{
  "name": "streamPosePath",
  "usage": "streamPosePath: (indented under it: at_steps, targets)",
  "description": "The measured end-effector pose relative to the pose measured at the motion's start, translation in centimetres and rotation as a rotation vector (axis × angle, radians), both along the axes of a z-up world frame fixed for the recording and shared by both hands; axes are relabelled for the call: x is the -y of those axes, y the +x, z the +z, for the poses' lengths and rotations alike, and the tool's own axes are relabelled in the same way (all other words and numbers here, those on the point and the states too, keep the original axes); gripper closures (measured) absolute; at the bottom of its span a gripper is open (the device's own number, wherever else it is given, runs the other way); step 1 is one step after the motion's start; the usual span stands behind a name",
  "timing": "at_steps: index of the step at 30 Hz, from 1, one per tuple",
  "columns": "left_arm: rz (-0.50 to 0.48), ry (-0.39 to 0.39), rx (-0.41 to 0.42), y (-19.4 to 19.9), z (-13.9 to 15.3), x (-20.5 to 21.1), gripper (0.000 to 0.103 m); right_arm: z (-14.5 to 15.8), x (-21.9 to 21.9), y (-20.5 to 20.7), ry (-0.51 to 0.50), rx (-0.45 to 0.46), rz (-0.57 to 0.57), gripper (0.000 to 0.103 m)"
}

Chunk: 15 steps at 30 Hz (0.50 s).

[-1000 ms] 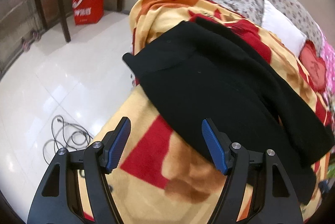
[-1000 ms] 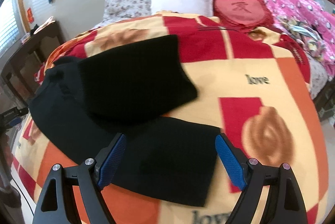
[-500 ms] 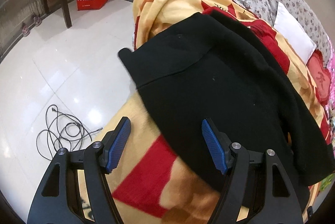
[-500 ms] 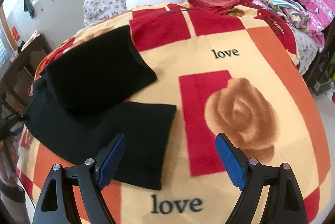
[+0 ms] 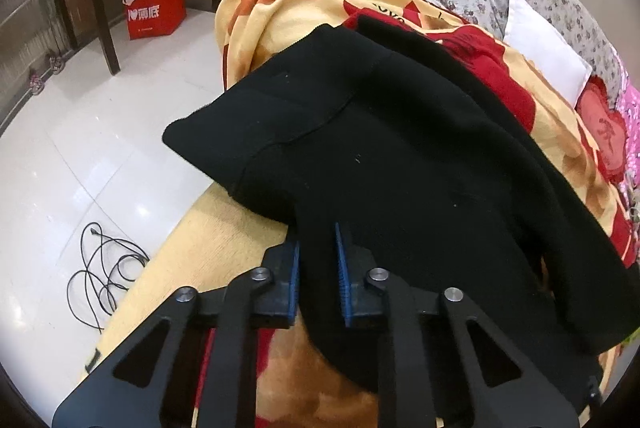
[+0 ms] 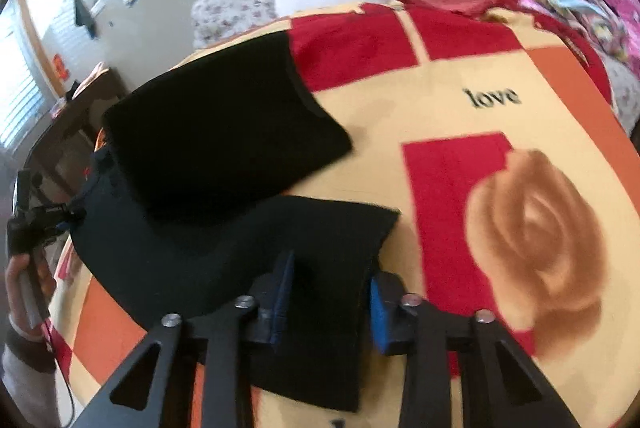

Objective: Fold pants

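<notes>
Lying on bed's patterned blanket (image 6: 460, 156) w/ white tile floor (image 5: 80, 132) beside, black pants (image 5: 400, 156) pinched by both grippers' fingers.

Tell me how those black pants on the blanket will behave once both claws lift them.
The black pants will probably sag and drape: they already follow the blanket and hang limp over the bed edge. The thick, fuzzy-looking knit suggests little slipping where the left claw pinches it. Expect the ungripped leg to trail, since the right claw straddles only one hem.
</notes>
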State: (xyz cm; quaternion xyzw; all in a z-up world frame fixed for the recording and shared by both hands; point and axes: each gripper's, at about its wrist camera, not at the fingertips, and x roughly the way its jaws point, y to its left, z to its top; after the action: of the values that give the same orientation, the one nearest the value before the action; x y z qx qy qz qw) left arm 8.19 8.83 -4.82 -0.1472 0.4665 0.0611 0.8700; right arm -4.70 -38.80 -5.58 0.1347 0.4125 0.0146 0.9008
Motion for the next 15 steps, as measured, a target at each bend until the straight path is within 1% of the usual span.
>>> streamPosePath:
  at_steps: [2, 6, 12, 15]
  targets:
    - [-0.006, -0.005, 0.012, -0.7, 0.6, 0.0, 0.093, 0.2, 0.2, -0.1, 0.012, 0.018, 0.003, 0.093]
    - [-0.026, -0.032, 0.054, -2.4, 2.3, 0.3, 0.094, 1.6, 2.0, -0.6, 0.049, 0.073, -0.026, 0.095]
    - [-0.087, -0.076, 0.094, -6.5, 5.2, 1.2, 0.094, 4.5, 3.5, -1.0, -0.010, 0.124, -0.040, 0.096]
    - [-0.128, -0.086, 0.071, -8.4, 4.9, 2.1, 0.094, 5.5, 5.0, -1.0, -0.031, 0.139, -0.079, 0.096]
